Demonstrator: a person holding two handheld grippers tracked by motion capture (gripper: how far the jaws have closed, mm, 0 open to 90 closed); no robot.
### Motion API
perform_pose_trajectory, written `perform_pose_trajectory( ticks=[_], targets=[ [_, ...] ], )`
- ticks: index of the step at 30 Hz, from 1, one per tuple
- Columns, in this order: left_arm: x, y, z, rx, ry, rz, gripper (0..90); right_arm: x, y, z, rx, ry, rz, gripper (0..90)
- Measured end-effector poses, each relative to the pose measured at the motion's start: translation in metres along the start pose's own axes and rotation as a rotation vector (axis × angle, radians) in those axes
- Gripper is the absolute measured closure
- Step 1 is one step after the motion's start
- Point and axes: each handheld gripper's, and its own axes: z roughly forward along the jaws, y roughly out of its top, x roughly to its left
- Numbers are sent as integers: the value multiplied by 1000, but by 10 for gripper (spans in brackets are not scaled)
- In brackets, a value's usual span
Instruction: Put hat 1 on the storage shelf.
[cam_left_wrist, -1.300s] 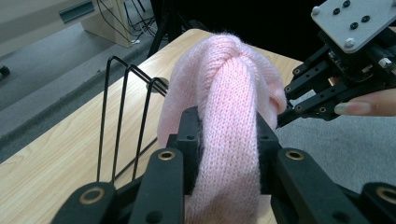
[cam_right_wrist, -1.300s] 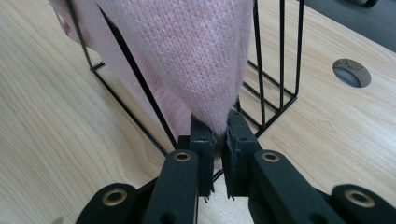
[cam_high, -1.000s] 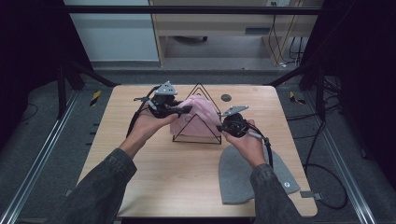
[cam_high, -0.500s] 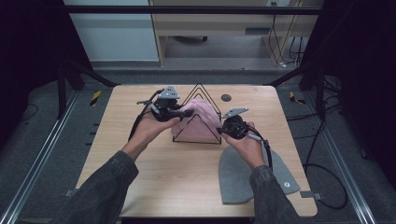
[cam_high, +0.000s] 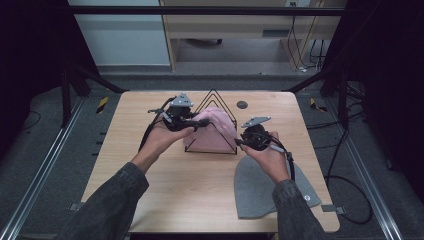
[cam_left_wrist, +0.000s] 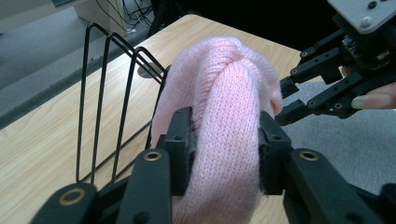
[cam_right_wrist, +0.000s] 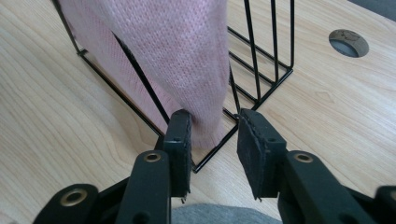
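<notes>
Now the left gripper (cam_left_wrist: 224, 154) is clamped on the pink hat (cam_left_wrist: 224, 93) atop the wire rack (cam_left_wrist: 112, 93); the right gripper (cam_right_wrist: 212, 140), its jaws just parted with the hat's hem loose between them, sits low at the rack's corner

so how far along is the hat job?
Done: pink hat is draped over the black wire rack. In hand: left gripper pinches its bunched top; right gripper has just been opening, hem between its jaws but unpressed. Left: grey hat lies flat on the table, untouched.
</notes>
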Motion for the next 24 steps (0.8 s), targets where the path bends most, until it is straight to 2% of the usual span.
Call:
perform_pose_trajectory(
  ticks=[5,9,11,16,17,22,23,24],
  targets=[
    [-3,0,-3,3,8,11,532,0,-1,-6,-4,-13,1,601],
    [-5,0,-9,-15,23,10,461,-3,-4,-12,-9,-26,9,552],
    [-7,-1,-15,-24,35,18,412,-6,-8,-17,-11,-37,21,511],
    [-11,-7,-27,-34,53,10,307,-15,-21,-27,4,-61,39,448],
    [-14,-16,-32,-27,71,4,286,-18,-25,-29,6,-61,49,436],
    [-20,-41,-42,10,94,-5,185,-34,-42,-37,27,-78,104,372],
    [-20,-41,-42,10,94,-5,165,-37,-46,-37,36,-85,113,349],
    [-22,-54,-46,26,94,-16,151,-41,-50,-38,47,-91,130,334]
  ],
)
